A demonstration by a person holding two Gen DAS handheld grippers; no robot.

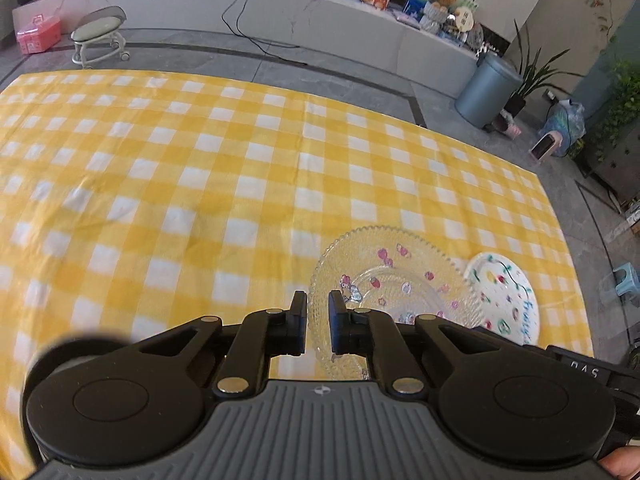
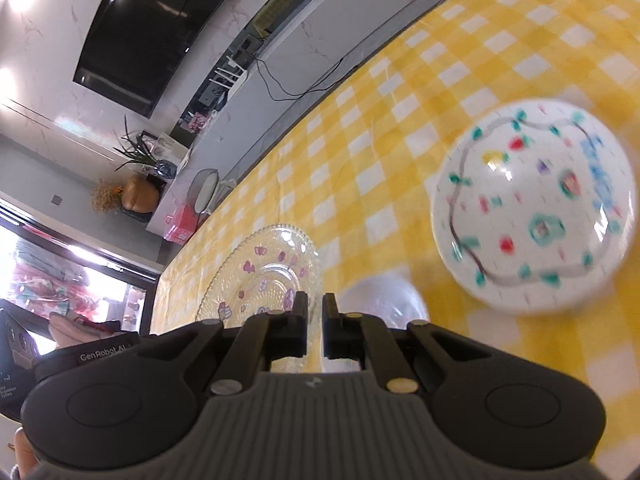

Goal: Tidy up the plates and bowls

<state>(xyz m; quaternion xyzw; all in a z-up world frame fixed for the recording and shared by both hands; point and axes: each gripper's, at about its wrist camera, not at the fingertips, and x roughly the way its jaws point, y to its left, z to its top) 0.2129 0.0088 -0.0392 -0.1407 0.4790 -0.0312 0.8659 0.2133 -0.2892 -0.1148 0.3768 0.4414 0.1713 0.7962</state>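
A clear glass plate (image 1: pixel 394 276) with pink cartoon prints and a beaded rim lies on the yellow checked tablecloth (image 1: pixel 200 184). My left gripper (image 1: pixel 318 312) stands at the plate's near-left rim, jaws nearly together with a narrow gap around the rim. A white plate with colourful fruit prints (image 1: pixel 506 300) lies just right of the glass plate. In the right wrist view, my right gripper (image 2: pixel 315 312) has its jaws close together at the glass plate's (image 2: pixel 266 276) rim. The white plate (image 2: pixel 534 208) sits to the right, blurred. A small clear glass bowl (image 2: pixel 386 300) shows just beyond the right finger.
The table's far edge (image 1: pixel 360 88) and right edge (image 1: pixel 560 216) drop to a grey floor. A rolling stool (image 1: pixel 100 36), a grey bin (image 1: pixel 486 92) and plants stand beyond. The tablecloth (image 2: pixel 400 128) spreads wide in the right wrist view.
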